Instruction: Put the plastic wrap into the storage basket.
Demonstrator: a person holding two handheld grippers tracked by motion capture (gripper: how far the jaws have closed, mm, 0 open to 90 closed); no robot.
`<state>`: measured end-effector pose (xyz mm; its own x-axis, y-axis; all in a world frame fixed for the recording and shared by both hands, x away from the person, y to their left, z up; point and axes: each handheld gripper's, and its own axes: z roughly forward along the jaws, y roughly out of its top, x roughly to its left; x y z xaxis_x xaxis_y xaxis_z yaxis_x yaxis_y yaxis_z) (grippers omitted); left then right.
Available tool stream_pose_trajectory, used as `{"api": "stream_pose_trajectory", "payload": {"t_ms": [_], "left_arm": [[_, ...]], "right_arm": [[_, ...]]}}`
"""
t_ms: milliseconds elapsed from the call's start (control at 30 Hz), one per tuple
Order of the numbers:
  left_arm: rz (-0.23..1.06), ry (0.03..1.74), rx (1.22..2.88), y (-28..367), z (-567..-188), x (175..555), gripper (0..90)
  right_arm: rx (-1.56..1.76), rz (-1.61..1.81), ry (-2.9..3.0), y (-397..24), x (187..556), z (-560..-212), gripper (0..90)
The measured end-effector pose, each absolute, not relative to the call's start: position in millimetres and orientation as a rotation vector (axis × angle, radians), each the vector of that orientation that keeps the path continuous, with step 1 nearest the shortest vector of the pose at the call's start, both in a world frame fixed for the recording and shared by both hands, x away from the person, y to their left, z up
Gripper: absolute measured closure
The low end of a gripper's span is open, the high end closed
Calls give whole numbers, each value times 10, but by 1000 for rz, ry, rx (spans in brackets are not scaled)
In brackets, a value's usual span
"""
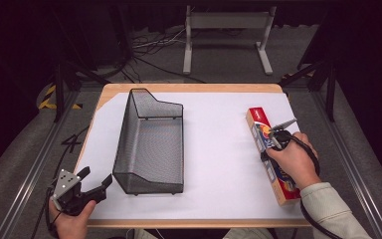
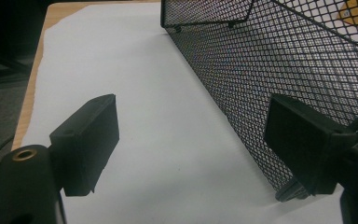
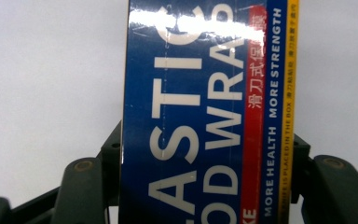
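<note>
A long plastic wrap box (image 1: 259, 128), blue and red with an orange edge, lies lengthwise on the white sheet at the table's right. My right gripper (image 1: 273, 149) sits over its middle under the person's hand. In the right gripper view the box (image 3: 191, 84) runs up between the two jaws, which press against its long sides, so this gripper (image 3: 207, 158) is shut on it. My left gripper (image 1: 97, 177) is open at the near left corner, just left of a black wire mesh basket (image 1: 124, 144). The left gripper (image 2: 193, 140) has nothing between its jaws, and the basket's wall (image 2: 284, 60) is close by its right jaw.
The basket is empty and stands left of centre, its long side running away from me. White paper (image 1: 219, 149) covers the wooden table (image 1: 189, 87). Beyond the far edge are cables and a grey metal stand (image 1: 227, 35) on the floor.
</note>
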<state>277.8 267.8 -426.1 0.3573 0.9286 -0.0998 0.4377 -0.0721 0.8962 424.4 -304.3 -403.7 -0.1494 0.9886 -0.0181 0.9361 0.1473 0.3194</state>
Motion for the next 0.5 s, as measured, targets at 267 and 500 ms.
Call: {"api": "stream_pose_trajectory", "payload": {"t_ms": [267,500], "left_arm": [[652,1231,1683,2674,-4260,2781,188],[653,1232,1676,2677,-4261,2781,188]], "right_arm": [[1884,383,2191,-3050,4219,-3982,401],[1872,428,2189,-3022,4202,-3877,401]]}}
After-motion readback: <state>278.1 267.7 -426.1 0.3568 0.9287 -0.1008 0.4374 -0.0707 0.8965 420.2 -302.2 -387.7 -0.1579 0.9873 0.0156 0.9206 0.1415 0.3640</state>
